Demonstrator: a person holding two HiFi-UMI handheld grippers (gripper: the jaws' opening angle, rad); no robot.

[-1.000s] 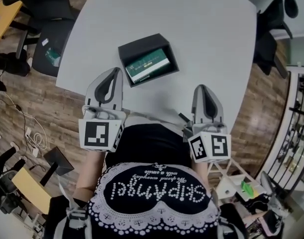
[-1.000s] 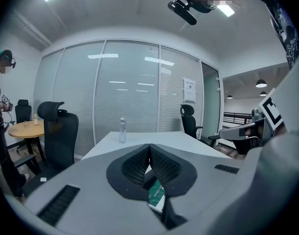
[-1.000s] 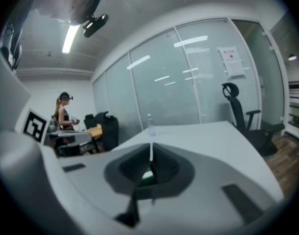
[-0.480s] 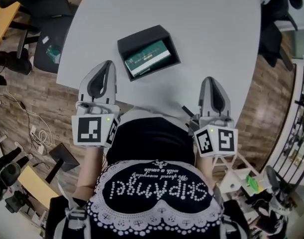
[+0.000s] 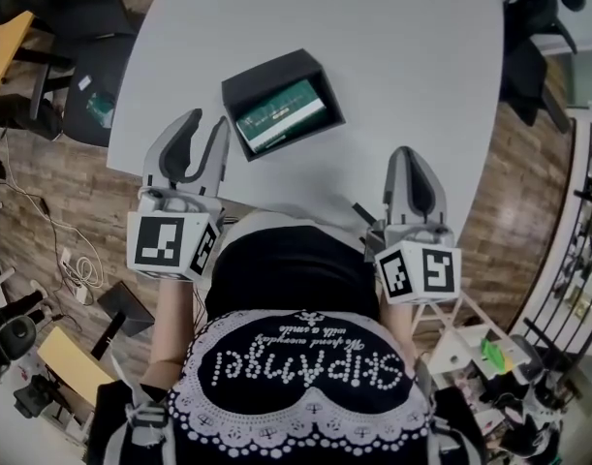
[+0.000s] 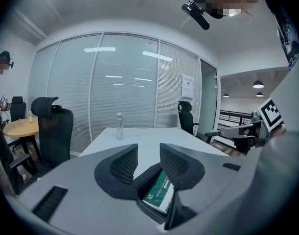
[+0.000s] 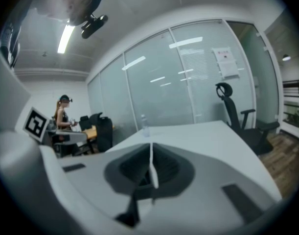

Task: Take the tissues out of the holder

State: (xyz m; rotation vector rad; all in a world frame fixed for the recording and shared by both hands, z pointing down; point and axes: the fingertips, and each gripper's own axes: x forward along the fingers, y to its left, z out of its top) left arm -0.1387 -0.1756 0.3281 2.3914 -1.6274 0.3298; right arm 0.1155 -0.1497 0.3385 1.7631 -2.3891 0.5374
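Left gripper [image 5: 204, 132] held low over the near edge of the pale, smooth tabletop [image 5: 392, 56], tipped slightly down. Its fingers have just been opening and now stand parted, nothing between them. Right gripper [image 5: 410, 158] in the same pose, fingers pressed together, empty. Holder [image 5: 268, 73]: matte black open-topped rectangular box, at 1 o'clock from the left gripper. Tissues [image 5: 281, 116]: flat green pack lying inside it.

Grey left gripper [image 5: 206, 120], right gripper [image 5: 409, 153]; blk top [image 5: 296, 281].
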